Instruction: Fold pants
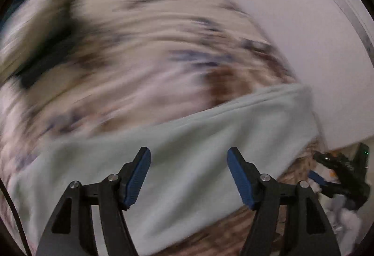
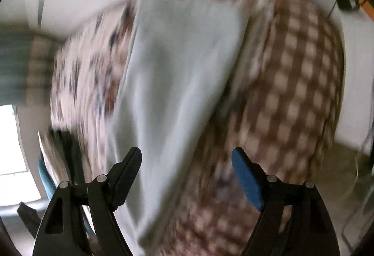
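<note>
**Inspector:** Left wrist view first. The left gripper (image 1: 188, 176) has its jaws spread, nothing between the pads, above the pale green pants (image 1: 187, 139), which lie as a folded band across the near part of the bed. Everything beyond is badly smeared by motion.

**Assistant:** And the right wrist view?

**Inspector:** The right gripper (image 2: 187, 178) likewise stands with jaws apart and nothing pinched. The pants (image 2: 177, 73) run from near to far down the middle of that view, with a patterned bedspread (image 2: 88, 73) on the left and a brown checked blanket (image 2: 296, 83) on the right.

**Assistant:** Risks from here?

**Inspector:** In my judgement, with neither gripper holding the cloth, the fold is free to slump or slide open. The blur makes edges hard to locate, so a grab could take one layer only, or catch the checked blanket along with the pants and drag both.

**Assistant:** Anything in the way?

**Inspector:** The blanket's raised edge lies touching the pants' right side. The other gripper (image 1: 339, 171) shows at the far right of the left wrist view, near a heap of pale laundry (image 1: 346, 216). A white wall (image 1: 292, 34) bounds the far side. I cannot tell what the dark patch at the left is.
</note>
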